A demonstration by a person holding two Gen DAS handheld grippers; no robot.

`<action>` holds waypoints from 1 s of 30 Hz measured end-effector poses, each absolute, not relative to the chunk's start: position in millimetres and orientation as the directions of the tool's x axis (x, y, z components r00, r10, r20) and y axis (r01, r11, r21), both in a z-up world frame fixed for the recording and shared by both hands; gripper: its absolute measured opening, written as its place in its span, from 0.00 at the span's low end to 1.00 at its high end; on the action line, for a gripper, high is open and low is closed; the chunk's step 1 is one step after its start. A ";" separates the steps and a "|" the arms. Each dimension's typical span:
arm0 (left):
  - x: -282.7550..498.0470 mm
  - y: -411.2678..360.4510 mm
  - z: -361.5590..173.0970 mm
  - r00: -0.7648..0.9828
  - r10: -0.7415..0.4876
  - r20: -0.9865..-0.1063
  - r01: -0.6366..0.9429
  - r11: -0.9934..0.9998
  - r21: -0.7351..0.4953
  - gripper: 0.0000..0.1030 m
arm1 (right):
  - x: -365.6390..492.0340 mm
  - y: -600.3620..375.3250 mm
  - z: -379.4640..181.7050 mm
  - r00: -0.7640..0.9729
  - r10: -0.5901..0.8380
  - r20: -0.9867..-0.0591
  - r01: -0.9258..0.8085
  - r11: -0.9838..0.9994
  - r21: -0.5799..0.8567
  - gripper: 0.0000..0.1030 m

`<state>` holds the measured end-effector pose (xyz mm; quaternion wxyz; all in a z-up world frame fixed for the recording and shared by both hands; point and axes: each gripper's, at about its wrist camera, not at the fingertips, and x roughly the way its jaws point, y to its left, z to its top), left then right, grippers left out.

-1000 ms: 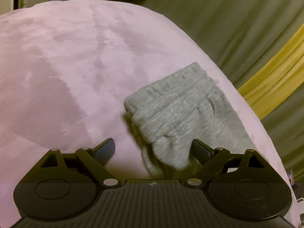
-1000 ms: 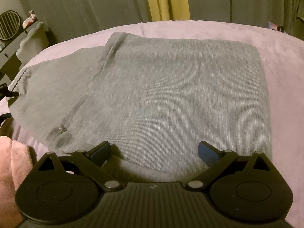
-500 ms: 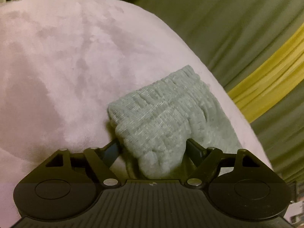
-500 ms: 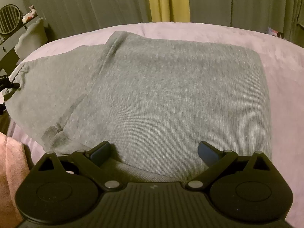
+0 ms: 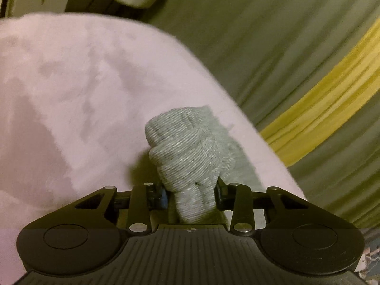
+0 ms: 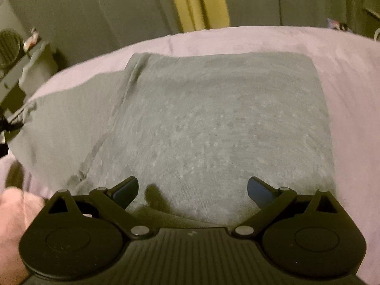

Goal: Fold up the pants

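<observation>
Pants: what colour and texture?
Grey, fine ribbed knit. The pants show best in the right wrist view, spread on the pink blanket.

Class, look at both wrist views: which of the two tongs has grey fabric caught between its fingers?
The left tongs: their jaws are closing on a bunched end of the grey pants. The right tongs stand wide open above the flat fabric, gripping nothing.

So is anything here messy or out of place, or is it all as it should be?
Nothing is spilled or damaged. The grey pants lie mostly flat on the pink blanket. The one oddity is the bunched-up end, crumpled between the closing left claw; that looks deliberate. The right claw hangs open.
</observation>
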<state>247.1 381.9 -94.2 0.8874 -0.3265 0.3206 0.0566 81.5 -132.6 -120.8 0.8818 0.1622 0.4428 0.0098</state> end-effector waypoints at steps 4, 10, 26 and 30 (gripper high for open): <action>243.5 367.1 -74.2 0.805 -0.088 -0.587 -0.282 0.813 -0.509 0.36 | 78.1 -139.1 -118.2 0.624 0.158 -0.765 0.146 0.939 0.312 0.95; 227.7 305.1 -12.5 0.869 -0.093 -0.486 -0.114 0.918 -0.379 0.35 | 70.2 -158.9 -106.6 0.677 0.116 -0.727 0.208 0.917 0.341 0.95; 135.4 -52.0 -88.1 0.427 -0.512 -0.745 0.617 0.768 -0.174 0.36 | 13.2 -254.9 -92.8 0.763 -0.020 -0.646 0.424 0.770 0.477 0.95; 113.7 -31.4 -84.1 0.411 -0.533 -0.739 0.660 0.734 -0.163 0.80 | 8.3 -265.4 -96.9 0.768 0.031 -0.639 0.398 0.759 0.515 0.96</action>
